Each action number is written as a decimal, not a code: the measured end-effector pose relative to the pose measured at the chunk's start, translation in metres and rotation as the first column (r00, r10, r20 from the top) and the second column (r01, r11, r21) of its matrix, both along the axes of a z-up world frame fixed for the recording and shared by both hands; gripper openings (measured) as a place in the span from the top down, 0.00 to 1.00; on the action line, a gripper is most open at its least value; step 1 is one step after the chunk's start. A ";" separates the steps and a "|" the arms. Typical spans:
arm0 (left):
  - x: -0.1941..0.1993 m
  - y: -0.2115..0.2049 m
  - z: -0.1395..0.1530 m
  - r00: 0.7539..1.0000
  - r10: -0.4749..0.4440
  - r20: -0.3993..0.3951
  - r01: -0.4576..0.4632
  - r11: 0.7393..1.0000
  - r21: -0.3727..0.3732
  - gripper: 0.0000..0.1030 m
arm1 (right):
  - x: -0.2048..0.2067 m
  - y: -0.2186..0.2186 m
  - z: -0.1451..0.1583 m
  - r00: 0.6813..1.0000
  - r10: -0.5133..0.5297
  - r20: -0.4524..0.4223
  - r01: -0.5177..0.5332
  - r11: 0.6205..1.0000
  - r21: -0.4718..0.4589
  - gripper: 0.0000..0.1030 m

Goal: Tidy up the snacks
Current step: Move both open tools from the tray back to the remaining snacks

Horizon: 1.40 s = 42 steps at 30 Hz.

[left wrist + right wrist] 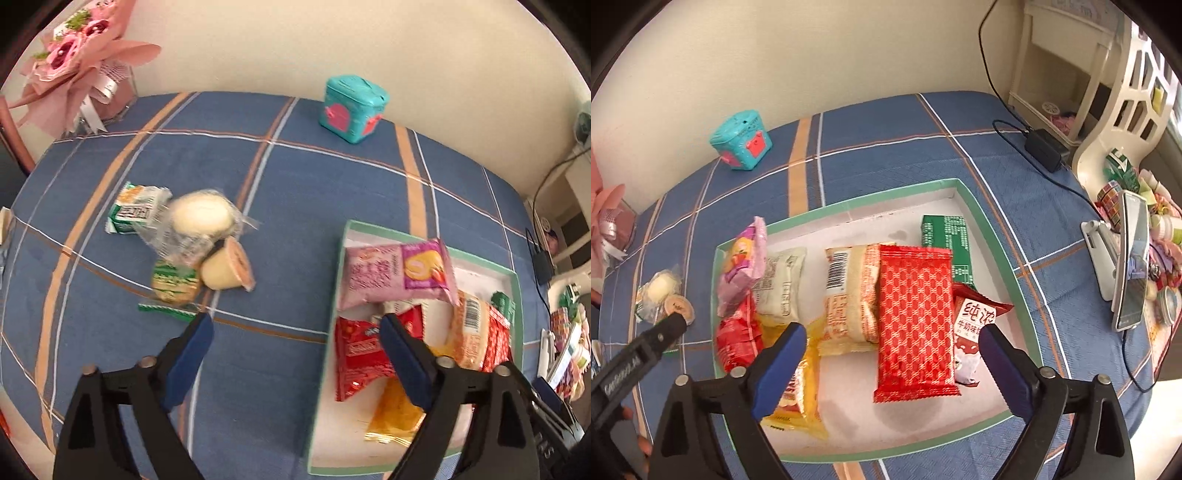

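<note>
My left gripper (295, 321) is open and empty, above the blue cloth between a loose pile of snacks and the green-rimmed tray (340, 424). The pile holds a green-white packet (135, 210), a clear-wrapped white bun (201, 216), a pudding cup (227, 266) and a green round biscuit pack (175, 282). My right gripper (892, 332) is open and empty over the tray (857, 413), above a red patterned packet (914, 321). A beige barcode packet (849, 295), pink packet (744, 258), green box (947, 240) and yellow packet (803, 387) also lie inside.
A teal toy box (352, 109) stands at the back by the wall. A pink bouquet (74, 62) sits at the back left corner. At the right edge are a phone on a stand (1130, 258), a black adapter (1043, 149) with cables, and a cluttered white shelf.
</note>
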State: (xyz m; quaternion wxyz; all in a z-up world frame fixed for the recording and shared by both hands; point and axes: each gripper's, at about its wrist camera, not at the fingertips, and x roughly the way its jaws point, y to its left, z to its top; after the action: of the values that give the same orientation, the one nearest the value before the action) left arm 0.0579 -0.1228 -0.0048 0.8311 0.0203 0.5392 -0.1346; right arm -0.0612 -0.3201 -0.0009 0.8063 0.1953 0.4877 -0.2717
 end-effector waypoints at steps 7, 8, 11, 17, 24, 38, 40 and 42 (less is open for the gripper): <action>0.012 0.022 0.006 0.998 0.037 0.043 -0.038 0.999 0.033 0.09 | 0.005 0.022 0.005 0.998 0.063 0.020 -0.063 0.998 -0.005 0.00; 0.014 0.025 0.007 0.998 0.042 0.049 -0.044 0.998 0.041 0.09 | 0.006 0.026 0.006 0.997 0.072 0.025 -0.072 0.997 -0.002 0.00; 0.020 0.040 0.009 0.995 0.072 0.073 -0.077 0.995 0.069 0.09 | 0.010 0.037 0.009 0.995 0.092 0.035 -0.092 0.996 -0.008 0.00; 0.029 0.072 0.015 0.985 0.128 0.113 -0.140 0.985 0.103 0.09 | 0.020 0.061 0.014 0.989 0.135 0.052 -0.135 0.991 -0.013 0.00; 0.042 0.114 0.014 0.973 0.209 0.103 -0.218 0.972 0.091 0.09 | 0.037 0.094 0.013 0.979 0.199 0.051 -0.198 0.980 -0.012 0.00; 0.063 0.174 0.013 0.937 0.339 0.080 -0.343 0.938 0.049 0.09 | 0.078 0.144 0.013 0.939 0.322 0.120 -0.324 0.946 -0.010 0.00; 0.067 0.177 0.012 0.937 0.341 0.075 -0.345 0.938 0.040 0.09 | 0.084 0.150 0.013 0.930 0.338 0.141 -0.341 0.940 -0.007 0.00; 0.071 0.178 0.013 0.938 0.340 0.070 -0.343 0.939 0.029 0.09 | 0.092 0.156 0.012 0.923 0.350 0.156 -0.354 0.935 -0.002 0.00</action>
State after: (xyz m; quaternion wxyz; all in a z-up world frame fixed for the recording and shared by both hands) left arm 0.1290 0.0553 0.0079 0.8581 -0.0524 0.5102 0.0234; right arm 0.0305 -0.1642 0.0113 0.8747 0.1355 0.4545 -0.1001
